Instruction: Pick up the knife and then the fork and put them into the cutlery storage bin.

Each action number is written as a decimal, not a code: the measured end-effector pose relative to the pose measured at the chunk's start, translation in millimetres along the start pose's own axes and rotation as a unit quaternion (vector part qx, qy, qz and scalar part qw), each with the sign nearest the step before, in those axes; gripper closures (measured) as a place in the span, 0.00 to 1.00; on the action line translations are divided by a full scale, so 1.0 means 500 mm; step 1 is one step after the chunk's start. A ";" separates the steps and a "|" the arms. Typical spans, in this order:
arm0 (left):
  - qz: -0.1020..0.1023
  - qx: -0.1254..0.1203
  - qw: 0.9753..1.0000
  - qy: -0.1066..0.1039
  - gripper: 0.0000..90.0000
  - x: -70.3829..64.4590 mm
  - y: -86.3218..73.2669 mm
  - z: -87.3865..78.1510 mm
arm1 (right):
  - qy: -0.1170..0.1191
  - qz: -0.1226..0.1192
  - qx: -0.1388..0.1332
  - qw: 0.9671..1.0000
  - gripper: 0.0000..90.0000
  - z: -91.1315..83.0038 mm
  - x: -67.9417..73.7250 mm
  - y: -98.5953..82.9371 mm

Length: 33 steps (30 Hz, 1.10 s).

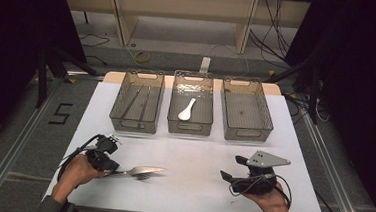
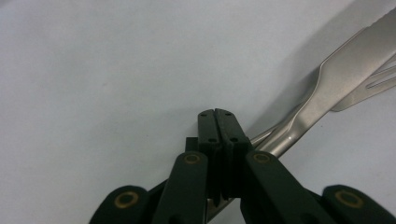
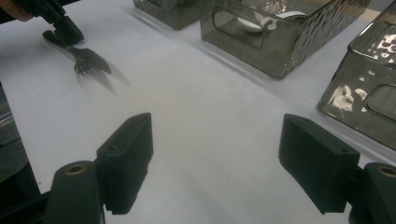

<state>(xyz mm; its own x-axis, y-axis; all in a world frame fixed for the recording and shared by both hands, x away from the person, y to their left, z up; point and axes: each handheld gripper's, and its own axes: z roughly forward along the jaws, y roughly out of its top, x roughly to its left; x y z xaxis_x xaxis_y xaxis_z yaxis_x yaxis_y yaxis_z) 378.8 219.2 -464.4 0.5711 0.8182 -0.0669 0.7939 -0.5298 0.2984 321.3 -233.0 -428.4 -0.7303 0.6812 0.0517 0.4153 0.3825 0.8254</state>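
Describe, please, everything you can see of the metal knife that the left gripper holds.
The knife looks like brushed steel, one piece, with a narrow handle that widens into a flat blade with a finely toothed edge. The left gripper has its jaws closed on the handle. The blade points away from the gripper toward the table's middle, lying nearly flat just over the white table. A fork lies against it, partly beneath the blade, its handle also running into the jaws.
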 end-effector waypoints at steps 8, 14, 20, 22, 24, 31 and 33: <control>0.018 -0.017 1.000 0.010 0.58 -0.006 -0.002 -0.046 | 0.000 -0.001 0.001 1.000 0.30 0.000 0.000 0.000; 0.042 0.000 0.999 -0.002 0.42 -0.015 -0.012 -0.062 | 0.000 -0.001 0.000 1.000 0.30 0.000 0.000 0.000; 0.066 0.014 0.998 -0.011 0.32 -0.026 -0.018 -0.054 | -0.001 0.000 0.002 1.000 0.30 0.001 0.000 0.000; 0.071 0.018 0.997 -0.014 0.32 -0.030 -0.022 -0.050 | -0.001 0.000 0.002 1.000 0.30 0.001 0.000 0.000; 0.073 0.019 0.997 -0.010 0.32 -0.031 -0.024 -0.045 | 0.000 0.000 0.002 1.000 0.30 0.001 0.000 0.000; 0.098 0.039 0.994 0.011 0.41 -0.041 -0.033 -0.027 | 0.001 -0.001 0.003 1.000 0.30 0.002 0.000 0.000; 0.109 0.049 0.993 0.024 0.45 -0.041 -0.034 -0.021 | 0.001 0.000 0.004 1.000 0.30 0.002 0.000 0.000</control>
<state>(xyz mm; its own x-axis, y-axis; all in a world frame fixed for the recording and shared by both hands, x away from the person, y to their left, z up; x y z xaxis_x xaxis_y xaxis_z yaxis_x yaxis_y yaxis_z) 351.5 213.5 -458.1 0.7227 0.6903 0.0345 0.6707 -0.7124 0.2065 321.8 -232.2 -429.2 -0.7314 0.6799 0.0525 0.4192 0.3874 0.8211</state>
